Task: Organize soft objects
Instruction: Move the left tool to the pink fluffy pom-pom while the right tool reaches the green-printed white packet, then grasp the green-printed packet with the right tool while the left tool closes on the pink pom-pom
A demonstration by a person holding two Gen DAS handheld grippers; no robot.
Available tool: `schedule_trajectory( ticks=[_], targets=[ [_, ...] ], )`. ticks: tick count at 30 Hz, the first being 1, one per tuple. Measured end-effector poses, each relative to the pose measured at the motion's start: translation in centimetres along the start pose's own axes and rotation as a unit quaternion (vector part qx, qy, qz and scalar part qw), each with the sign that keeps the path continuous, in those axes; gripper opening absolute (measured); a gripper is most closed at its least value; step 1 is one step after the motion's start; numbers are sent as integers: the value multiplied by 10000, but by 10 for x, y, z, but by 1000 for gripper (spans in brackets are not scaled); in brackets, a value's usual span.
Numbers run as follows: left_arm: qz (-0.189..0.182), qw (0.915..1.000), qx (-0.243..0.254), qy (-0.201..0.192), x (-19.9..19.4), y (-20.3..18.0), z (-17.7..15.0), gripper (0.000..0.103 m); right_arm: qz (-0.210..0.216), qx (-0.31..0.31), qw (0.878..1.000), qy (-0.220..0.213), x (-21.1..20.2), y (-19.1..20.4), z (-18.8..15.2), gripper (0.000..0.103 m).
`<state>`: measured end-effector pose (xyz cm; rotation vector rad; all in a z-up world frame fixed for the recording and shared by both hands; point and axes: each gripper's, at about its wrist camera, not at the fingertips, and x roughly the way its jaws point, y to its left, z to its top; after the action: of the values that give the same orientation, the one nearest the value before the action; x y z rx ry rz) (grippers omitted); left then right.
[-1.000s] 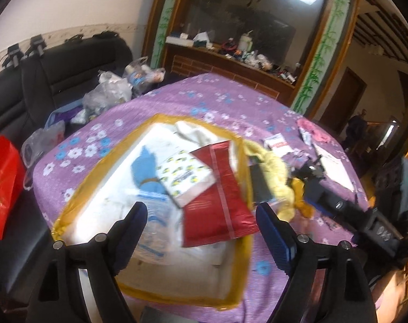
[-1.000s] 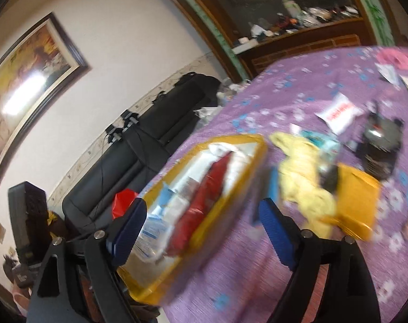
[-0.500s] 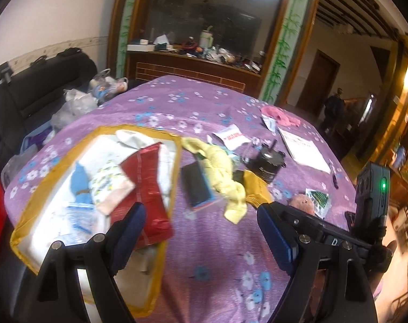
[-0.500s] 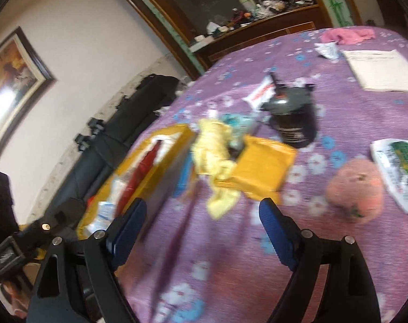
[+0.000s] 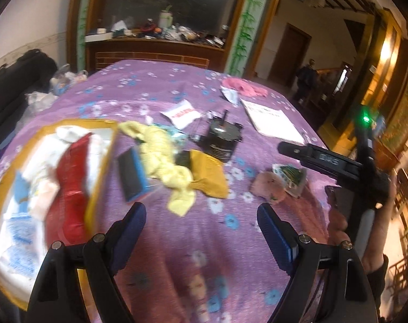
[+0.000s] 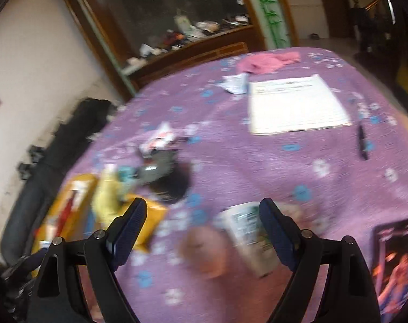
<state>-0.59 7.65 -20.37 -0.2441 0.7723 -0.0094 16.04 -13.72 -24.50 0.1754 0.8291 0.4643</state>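
Left wrist view, left to right. Yellow-rimmed tray (image 5: 100, 161) at far left on the purple flowered tablecloth (image 5: 198, 231); a red packet (image 5: 70, 188) and white and blue packets lie inside it. Just right of the tray: a flat black-and-blue item (image 5: 132, 175), then a pale yellow cloth (image 5: 163, 161) lying partly over a mustard-yellow pouch (image 5: 209, 177). A black cylindrical object (image 5: 222, 140) stands behind the pouch. Further right, a pink soft toy (image 5: 267, 188) touches a white-and-green packet (image 5: 290, 176). White paper sheet (image 5: 271, 121) and pink cloth (image 5: 244, 87) lie toward the far edge. Left gripper (image 5: 201, 231): jaws spread wide, nothing between them, over bare cloth.

Right wrist view, blurred. Right gripper (image 6: 202, 228): jaws spread, pinching nothing; the toy and packet lie on the cloth below the gap. A dark phone-like slab (image 6: 395, 255) lies at far right.
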Motion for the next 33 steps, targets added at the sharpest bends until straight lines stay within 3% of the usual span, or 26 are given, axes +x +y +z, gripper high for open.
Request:
schedule_trajectory(
  ticks=[6, 9, 13, 21, 23, 29, 32, 33],
  targets=[
    [-242, 9987, 357, 289, 24, -25, 3, 87, -332, 156, 9991, 233, 21, -16, -5, 83],
    [-408, 9964, 563, 479, 41, -39, 5, 87, -446, 140, 9982, 377, 31, -15, -7, 77],
    [-536, 9948, 611, 616, 65, -53, 11, 87, -473, 167, 9975, 498, 33, -16, -11, 55],
    [-691, 9923, 774, 673, 96, -79, 21, 87, -400, 328, 9978, 422, 31, -22, -10, 41],
    [-665, 9913, 882, 719, 103, -85, 21, 87, -371, 396, 9978, 391, 29, -24, -10, 29],
    [-775, 9880, 1024, 864, 123, -98, 22, 87, -259, 462, 9977, 422, 29, -24, -11, 28],
    [-756, 9867, 1150, 865, 132, -106, 23, 76, -199, 491, 9977, 412, 28, -24, -12, 28],
    [-754, 9862, 1157, 911, 137, -107, 23, 67, -178, 502, 9977, 412, 28, -25, -12, 28]
  ],
)
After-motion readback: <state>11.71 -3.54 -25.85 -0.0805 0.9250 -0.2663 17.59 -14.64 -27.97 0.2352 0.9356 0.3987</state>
